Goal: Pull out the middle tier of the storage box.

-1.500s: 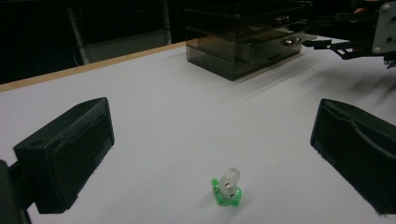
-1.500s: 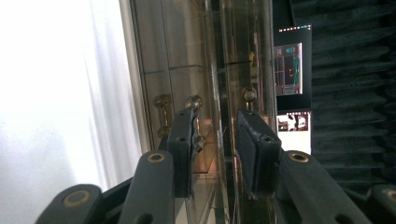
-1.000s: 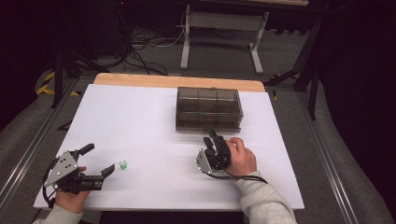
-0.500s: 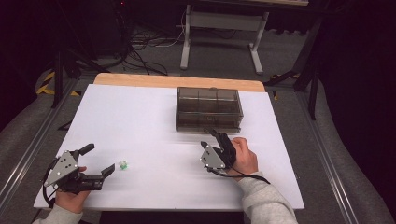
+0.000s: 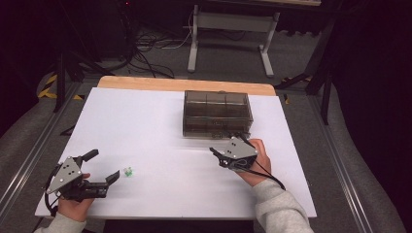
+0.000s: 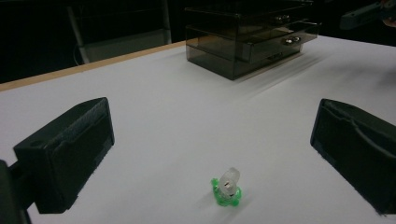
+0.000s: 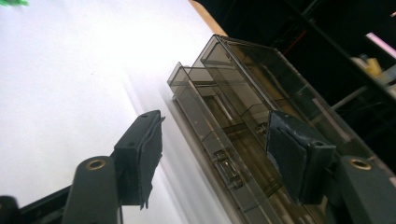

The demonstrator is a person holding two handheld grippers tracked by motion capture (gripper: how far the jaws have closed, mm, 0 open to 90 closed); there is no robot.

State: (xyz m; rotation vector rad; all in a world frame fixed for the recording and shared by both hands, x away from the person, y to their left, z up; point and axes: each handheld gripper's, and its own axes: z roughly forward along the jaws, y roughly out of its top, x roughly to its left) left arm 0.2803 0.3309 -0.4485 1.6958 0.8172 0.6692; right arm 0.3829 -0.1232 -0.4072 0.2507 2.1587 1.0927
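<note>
Fingers of both grippers, left (image 5: 104,166) and right (image 7: 212,156), apart and empty; drawer box (image 5: 217,114) unlabelled.

White table (image 5: 145,121) with wood strip along its far edge carries a smoked-plastic drawer box (image 5: 217,112) at upper centre of the frame and a small green-and-clear piece (image 5: 128,171) at lower left, well apart.

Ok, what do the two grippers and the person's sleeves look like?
Both the left gripper and the right gripper are black with two blocky, padded jaws, a grey three-cornered plate on top and a black trailing cable. The sleeves are light grey.
</note>
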